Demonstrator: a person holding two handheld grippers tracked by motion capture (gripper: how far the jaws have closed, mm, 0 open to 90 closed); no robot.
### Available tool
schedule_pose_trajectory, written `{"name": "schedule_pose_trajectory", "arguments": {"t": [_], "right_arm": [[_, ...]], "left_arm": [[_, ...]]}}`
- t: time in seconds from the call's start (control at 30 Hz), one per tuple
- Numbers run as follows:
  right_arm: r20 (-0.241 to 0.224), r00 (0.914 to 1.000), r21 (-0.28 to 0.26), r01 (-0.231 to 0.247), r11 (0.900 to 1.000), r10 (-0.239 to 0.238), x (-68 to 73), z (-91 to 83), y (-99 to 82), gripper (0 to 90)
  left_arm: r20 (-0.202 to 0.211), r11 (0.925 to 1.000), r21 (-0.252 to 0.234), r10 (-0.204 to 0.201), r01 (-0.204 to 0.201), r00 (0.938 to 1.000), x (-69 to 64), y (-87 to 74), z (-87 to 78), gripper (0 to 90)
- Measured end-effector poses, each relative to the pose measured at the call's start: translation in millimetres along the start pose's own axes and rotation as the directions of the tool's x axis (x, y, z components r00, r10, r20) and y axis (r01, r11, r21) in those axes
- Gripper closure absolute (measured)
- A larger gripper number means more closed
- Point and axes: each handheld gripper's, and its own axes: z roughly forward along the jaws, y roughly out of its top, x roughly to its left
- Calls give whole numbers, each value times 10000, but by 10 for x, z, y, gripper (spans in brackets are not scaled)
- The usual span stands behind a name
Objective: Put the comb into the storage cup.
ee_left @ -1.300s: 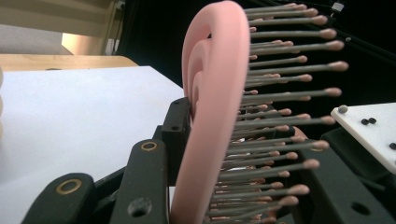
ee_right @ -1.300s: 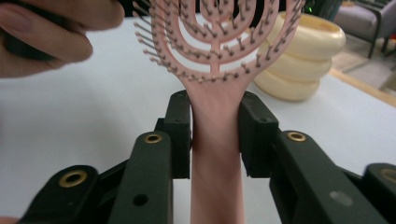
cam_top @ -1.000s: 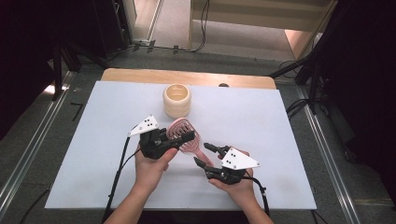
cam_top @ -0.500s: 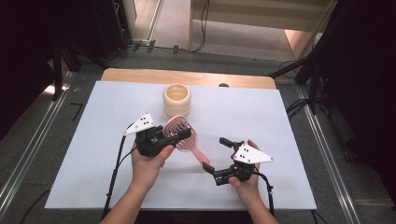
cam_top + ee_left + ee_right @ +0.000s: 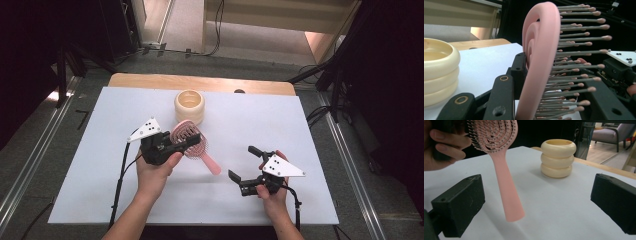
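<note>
My right gripper [image 5: 249, 163] let go of the pink hairbrush [image 5: 192, 142] and backed off, its jaws just opened wide and empty. Left gripper [image 5: 192, 141] stays clamped on the brush head, held above the white table [image 5: 300, 130]. Cream ribbed cup [image 5: 189, 106] sits close behind, probably the destination; open room everywhere else.

Left gripper [image 5: 186, 143] clamped shut, its hand [image 5: 154, 167] raised off the table — right gripper [image 5: 246, 162], jaws just opened wide, held low and apart.
</note>
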Motion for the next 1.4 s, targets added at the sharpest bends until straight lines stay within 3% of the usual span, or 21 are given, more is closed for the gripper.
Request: {"name": "schedule_pose_trajectory", "arguments": {"t": [0.3,0.43,1.4], "right_arm": [[405,9991,-2,120,9999,-120,-114,-170,-49,0],[550,9985,-145,-54,9999,62,-177,-270,-57,0],[1577,9875,41,-81,10000,73,-464,-730,-244,0]], "left_arm": [[-133,9998,-33,174,-175,9998,29,75,-25,631],[-318,9995,-3,302,-302,9990,43,93,-32,632],[-521,9993,-123,340,-346,9981,175,287,-41,632]]}}
